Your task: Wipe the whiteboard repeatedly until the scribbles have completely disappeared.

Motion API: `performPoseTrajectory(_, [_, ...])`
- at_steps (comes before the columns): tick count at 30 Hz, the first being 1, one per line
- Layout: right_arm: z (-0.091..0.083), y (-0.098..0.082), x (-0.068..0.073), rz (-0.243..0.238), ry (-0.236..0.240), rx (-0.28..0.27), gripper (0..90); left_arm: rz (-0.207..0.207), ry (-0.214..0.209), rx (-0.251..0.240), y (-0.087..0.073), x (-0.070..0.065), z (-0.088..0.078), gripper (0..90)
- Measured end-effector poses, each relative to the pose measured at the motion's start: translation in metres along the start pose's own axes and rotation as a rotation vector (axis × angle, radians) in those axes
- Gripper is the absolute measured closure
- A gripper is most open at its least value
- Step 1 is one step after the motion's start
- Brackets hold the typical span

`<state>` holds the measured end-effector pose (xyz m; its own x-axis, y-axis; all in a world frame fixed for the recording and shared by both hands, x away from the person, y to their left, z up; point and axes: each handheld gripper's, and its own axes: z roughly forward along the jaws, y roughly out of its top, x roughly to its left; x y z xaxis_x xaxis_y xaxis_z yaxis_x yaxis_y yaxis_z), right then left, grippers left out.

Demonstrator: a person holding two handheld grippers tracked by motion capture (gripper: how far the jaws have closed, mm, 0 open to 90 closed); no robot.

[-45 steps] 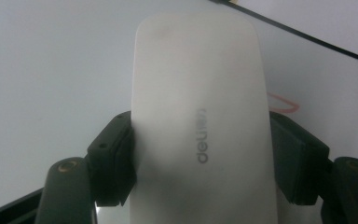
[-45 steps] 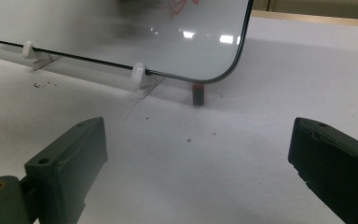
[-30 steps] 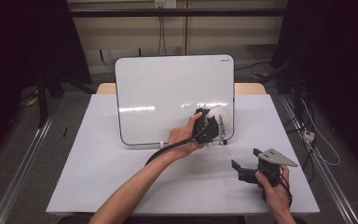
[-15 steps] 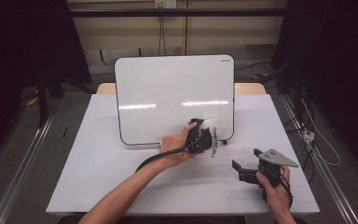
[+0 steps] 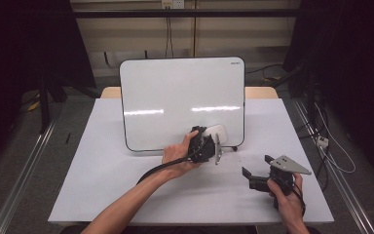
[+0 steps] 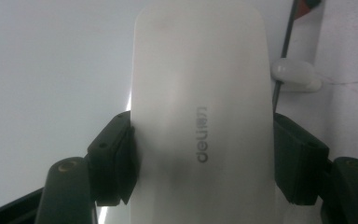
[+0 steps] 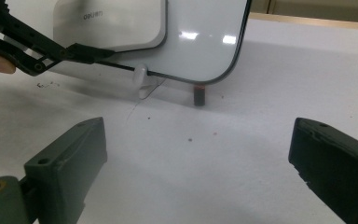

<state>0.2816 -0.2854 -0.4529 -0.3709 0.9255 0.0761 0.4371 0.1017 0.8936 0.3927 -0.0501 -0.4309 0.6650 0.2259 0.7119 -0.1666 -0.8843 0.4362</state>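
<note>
Whiteboard (image 5: 175, 97) stands upright near the table's (image 5: 102, 185) far edge; against its lower right corner the left gripper (image 5: 213, 144) pinches a white eraser (image 5: 215, 131), lower along the board than a second ago. Right gripper (image 5: 253, 176), jaws spread, hovers near the front right corner.

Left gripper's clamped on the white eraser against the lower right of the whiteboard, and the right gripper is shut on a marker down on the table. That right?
Not quite. The right gripper holds nothing: in the right gripper view its jaws stand wide open over the bare table. The rest holds: the left gripper is clamped on the white eraser at the lower right of the whiteboard.
</note>
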Motion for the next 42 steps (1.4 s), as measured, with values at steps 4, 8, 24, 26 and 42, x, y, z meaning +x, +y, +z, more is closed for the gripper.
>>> performPoseTrajectory(4, [0.001, 0.000, 0.000, 0.000, 0.001, 0.001, 4.4, -0.023, 0.012, 0.010, 0.001, 0.007, 0.000, 31.2])
performPoseTrajectory(8, [0.002, 0.000, 0.000, -0.002, 0.002, 0.001, 4.4, -0.041, 0.027, 0.015, 0.006, 0.015, 0.002, 31.1])
performPoseTrajectory(24, [0.002, 0.001, 0.001, 0.001, 0.006, 0.007, 4.4, -0.150, 0.073, -0.004, 0.033, 0.070, 0.013, 31.1])
performPoseTrajectory(26, [0.002, 0.001, 0.000, 0.000, 0.008, 0.005, 4.4, -0.165, 0.078, -0.012, 0.035, 0.075, 0.014, 31.1])
performPoseTrajectory(42, [0.004, 0.001, 0.001, -0.001, 0.005, 0.006, 4.3, -0.199, 0.153, -0.087, 0.039, 0.067, 0.022, 31.1])
